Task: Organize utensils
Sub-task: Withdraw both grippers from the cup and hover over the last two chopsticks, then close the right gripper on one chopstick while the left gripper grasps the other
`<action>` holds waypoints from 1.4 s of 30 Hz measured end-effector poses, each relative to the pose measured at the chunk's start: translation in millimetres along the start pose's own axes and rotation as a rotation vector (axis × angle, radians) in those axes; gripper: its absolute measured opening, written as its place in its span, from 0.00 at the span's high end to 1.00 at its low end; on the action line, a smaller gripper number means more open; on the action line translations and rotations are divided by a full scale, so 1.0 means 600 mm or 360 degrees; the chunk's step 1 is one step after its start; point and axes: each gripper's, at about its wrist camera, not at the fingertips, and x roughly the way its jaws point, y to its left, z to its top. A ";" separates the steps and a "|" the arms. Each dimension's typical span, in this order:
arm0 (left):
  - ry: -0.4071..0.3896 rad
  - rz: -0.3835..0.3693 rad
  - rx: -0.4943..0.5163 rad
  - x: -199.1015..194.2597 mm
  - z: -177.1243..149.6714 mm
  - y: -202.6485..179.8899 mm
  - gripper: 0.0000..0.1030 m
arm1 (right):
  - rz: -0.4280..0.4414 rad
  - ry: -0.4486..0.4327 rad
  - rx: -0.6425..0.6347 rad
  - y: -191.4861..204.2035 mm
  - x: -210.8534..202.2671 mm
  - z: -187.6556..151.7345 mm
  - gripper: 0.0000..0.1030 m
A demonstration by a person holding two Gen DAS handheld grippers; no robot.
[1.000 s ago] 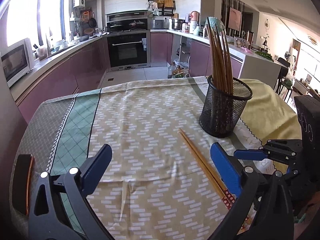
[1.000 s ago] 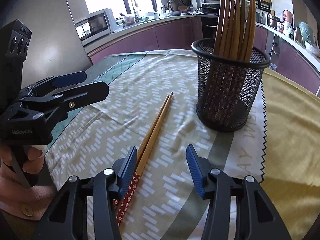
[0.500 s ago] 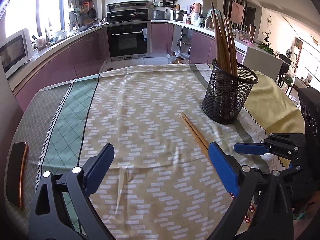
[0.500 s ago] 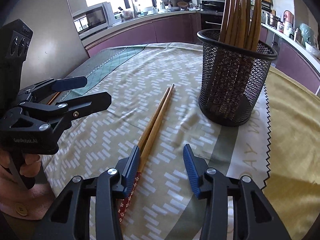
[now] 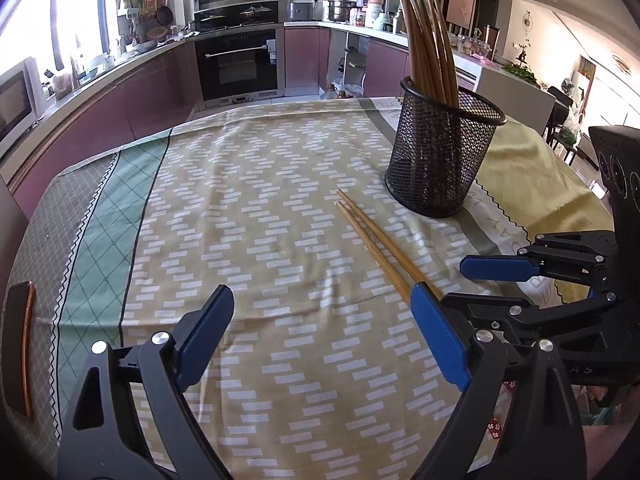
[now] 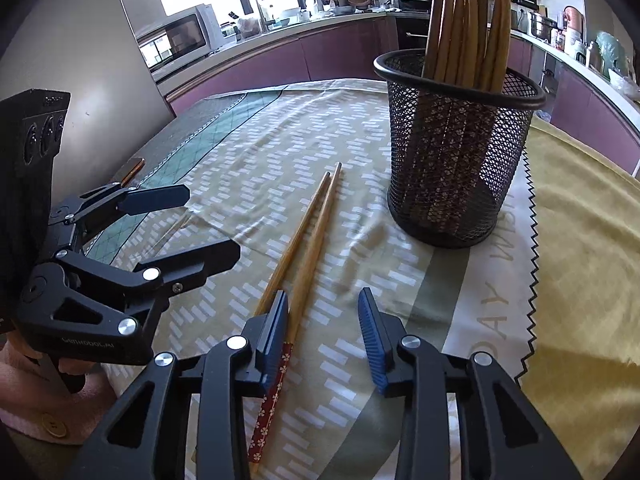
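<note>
A pair of wooden chopsticks with red flowered ends lies flat on the patterned tablecloth; it also shows in the right wrist view. A black mesh holder with several chopsticks standing in it sits just beyond them, also in the right wrist view. My right gripper is open and empty, low over the chopsticks' red ends, its left finger over one stick. My left gripper is open and empty, to the left of the pair.
A phone lies at the table's left edge. The tablecloth covers the round table. Kitchen counters, an oven and a microwave stand beyond the table.
Both grippers have risen and pulled back slightly, so the holder and chopsticks sit a little farther off. Both stay open. The chopsticks have not moved.
</note>
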 end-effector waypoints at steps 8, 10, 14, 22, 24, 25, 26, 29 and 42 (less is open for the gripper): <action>0.0032 -0.0033 0.0015 0.009 -0.003 -0.004 0.14 | -0.0009 0.0039 -0.0051 0.006 0.009 0.013 0.67; 0.0033 -0.0035 0.0014 0.010 -0.003 -0.004 0.15 | -0.0015 0.0042 -0.0061 0.008 0.013 0.017 0.67; 0.0039 -0.0045 0.0021 0.010 -0.006 -0.006 0.15 | -0.0022 0.0044 -0.0077 0.008 0.020 0.026 0.68; 0.0058 -0.0065 0.0044 0.015 -0.006 -0.014 0.16 | -0.0051 0.0035 -0.0092 0.005 0.038 0.045 0.75; 0.0072 -0.0065 0.0050 0.019 -0.005 -0.017 0.16 | -0.0061 0.0028 -0.0085 0.001 0.041 0.049 0.80; 0.0079 -0.0068 0.0053 0.021 -0.005 -0.018 0.17 | -0.0064 0.0023 -0.0071 -0.002 0.042 0.051 0.83; 0.0086 -0.0070 0.0056 0.023 -0.004 -0.020 0.17 | -0.0063 0.0020 -0.0061 -0.004 0.042 0.051 0.85; 0.0107 -0.0082 0.0065 0.030 -0.003 -0.024 0.19 | -0.0049 0.0015 -0.0031 -0.012 0.039 0.049 0.91; 0.0170 -0.0080 0.0098 0.057 0.012 -0.042 0.37 | -0.0034 0.0007 0.0018 -0.028 0.026 0.037 0.93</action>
